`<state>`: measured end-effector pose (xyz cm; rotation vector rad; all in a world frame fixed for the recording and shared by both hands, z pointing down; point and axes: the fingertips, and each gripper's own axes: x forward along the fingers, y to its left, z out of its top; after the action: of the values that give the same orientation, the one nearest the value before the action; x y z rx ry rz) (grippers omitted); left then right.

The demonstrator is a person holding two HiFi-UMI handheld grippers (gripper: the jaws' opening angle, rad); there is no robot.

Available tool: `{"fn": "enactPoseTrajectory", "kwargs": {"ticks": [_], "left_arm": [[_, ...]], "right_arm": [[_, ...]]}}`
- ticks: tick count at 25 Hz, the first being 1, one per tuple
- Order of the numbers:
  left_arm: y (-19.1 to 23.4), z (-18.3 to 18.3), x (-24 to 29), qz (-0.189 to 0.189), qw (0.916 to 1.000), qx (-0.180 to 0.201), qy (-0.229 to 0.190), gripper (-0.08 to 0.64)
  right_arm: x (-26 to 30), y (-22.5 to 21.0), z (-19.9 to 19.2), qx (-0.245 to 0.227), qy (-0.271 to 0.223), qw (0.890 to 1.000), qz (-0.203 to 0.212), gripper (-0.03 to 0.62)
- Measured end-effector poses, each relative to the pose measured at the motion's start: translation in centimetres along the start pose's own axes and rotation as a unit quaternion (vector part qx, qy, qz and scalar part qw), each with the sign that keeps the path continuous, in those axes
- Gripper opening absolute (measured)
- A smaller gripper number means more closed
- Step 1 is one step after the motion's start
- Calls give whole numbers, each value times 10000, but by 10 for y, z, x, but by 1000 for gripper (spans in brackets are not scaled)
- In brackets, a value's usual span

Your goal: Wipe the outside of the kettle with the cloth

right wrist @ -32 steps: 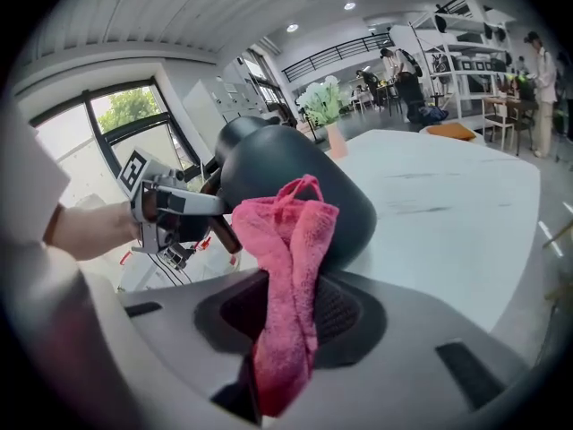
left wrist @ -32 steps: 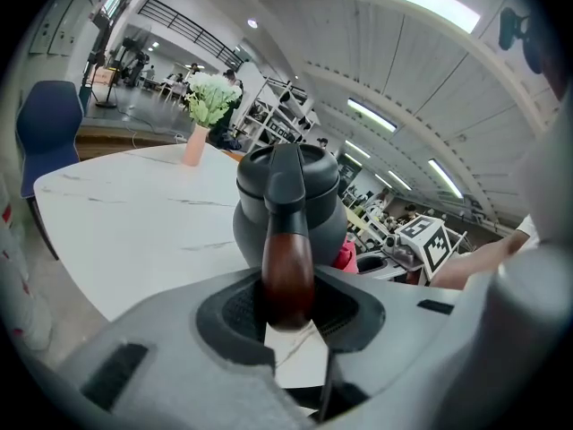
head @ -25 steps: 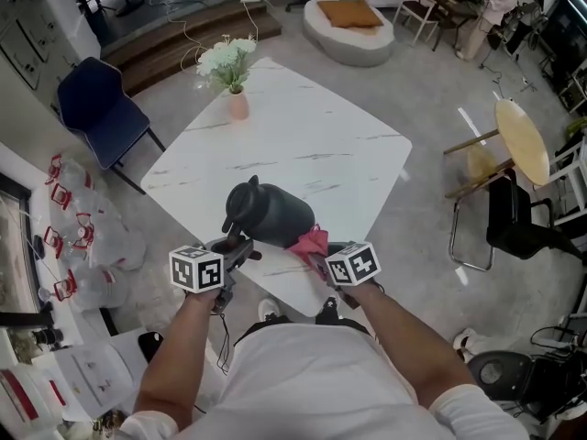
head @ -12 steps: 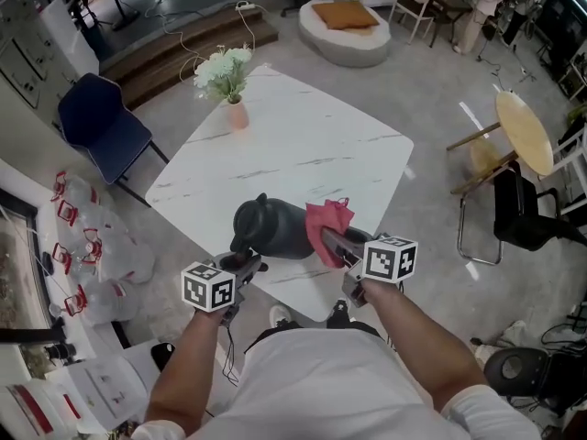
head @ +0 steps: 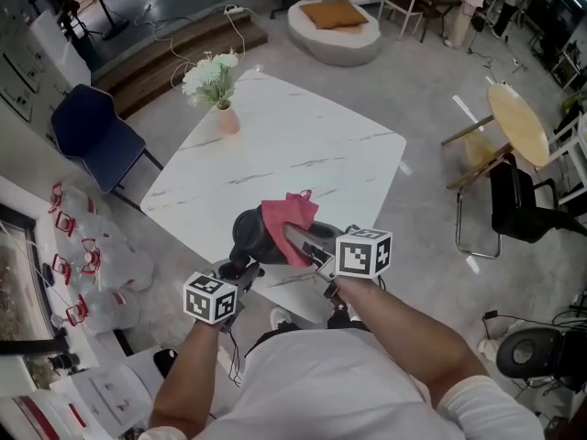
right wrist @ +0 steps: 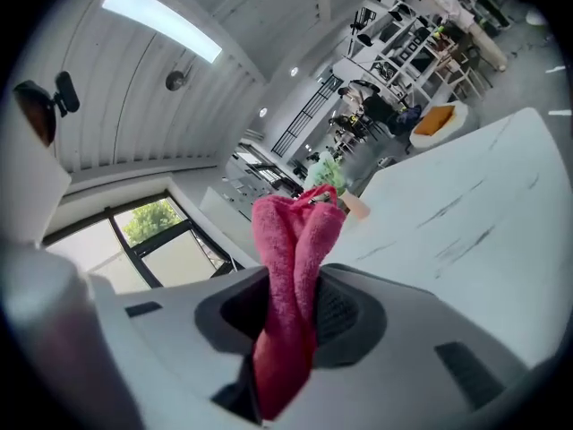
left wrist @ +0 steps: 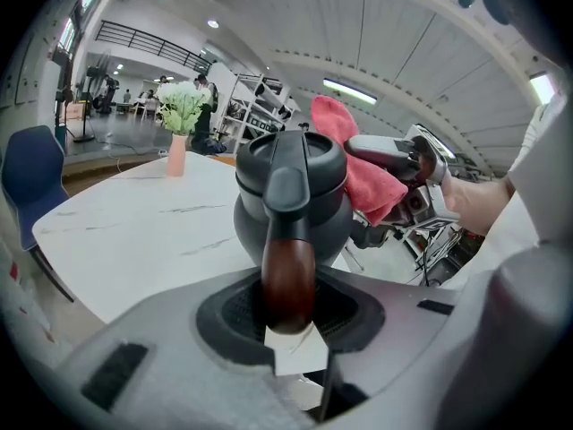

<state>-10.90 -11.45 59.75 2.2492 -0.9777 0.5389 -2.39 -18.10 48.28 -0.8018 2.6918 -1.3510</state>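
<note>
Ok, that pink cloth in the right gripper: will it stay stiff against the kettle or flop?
Probably floppy: the cloth folds and bunches in the right gripper. It looks like terry, so likely light and grippy. Its free end droops near the kettle, so it should mould to the curve.

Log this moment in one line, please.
left gripper: shut on dark grey kettle handle | right gripper: shut on pink cloth, near lid
</note>
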Motion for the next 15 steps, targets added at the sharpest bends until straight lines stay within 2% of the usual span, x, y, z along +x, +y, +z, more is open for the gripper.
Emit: {"fn": "enactPoseTrajectory", "kwargs": {"ticks": [7, 15], "left_arm": [[-5, 0, 1, 57, 9993, 368, 65, 104], [-1, -1, 2, 27, 9992, 387, 73, 104]], "right_arm": [[0, -21, -9, -18, 71, 9996, -277, 109], [-6, -46, -8, 172, -35, 9984, -532, 109]]}}
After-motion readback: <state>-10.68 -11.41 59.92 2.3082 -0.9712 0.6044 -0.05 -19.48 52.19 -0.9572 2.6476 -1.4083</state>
